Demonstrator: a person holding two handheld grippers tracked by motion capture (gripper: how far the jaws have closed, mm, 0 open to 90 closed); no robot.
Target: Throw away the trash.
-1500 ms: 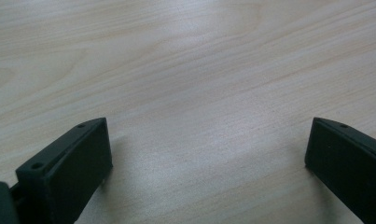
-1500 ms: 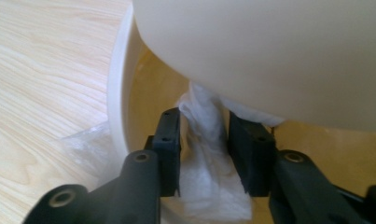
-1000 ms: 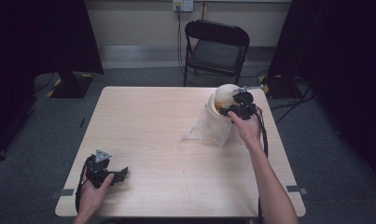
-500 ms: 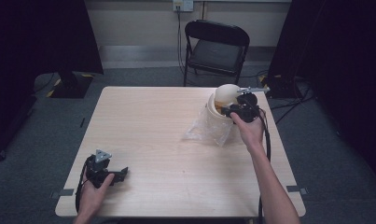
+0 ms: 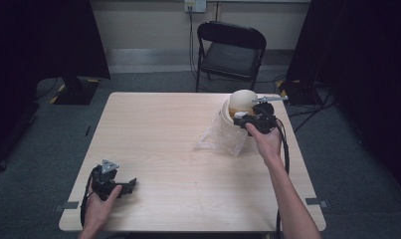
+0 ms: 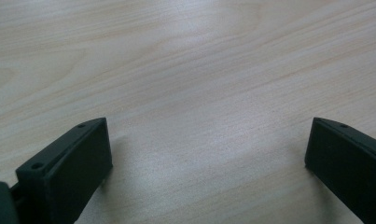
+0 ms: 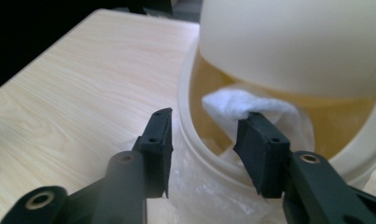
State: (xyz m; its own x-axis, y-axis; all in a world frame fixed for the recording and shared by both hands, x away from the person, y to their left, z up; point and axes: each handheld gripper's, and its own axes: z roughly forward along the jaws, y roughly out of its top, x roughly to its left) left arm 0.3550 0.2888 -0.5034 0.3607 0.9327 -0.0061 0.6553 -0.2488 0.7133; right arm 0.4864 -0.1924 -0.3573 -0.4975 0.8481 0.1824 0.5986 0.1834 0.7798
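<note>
Right gripper view: right gripper [image 7: 202, 140] straddles bin rim [image 7: 195, 135], seemingly touching.

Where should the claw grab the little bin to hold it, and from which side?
Best at the bin rim, from above on the near side: it's a thin open lip under the tilted lid, so one jaw can go inside by the white wad and one outside over the clear bag. The right claw already straddles it. The round wall looks too wide to pinch.
</note>
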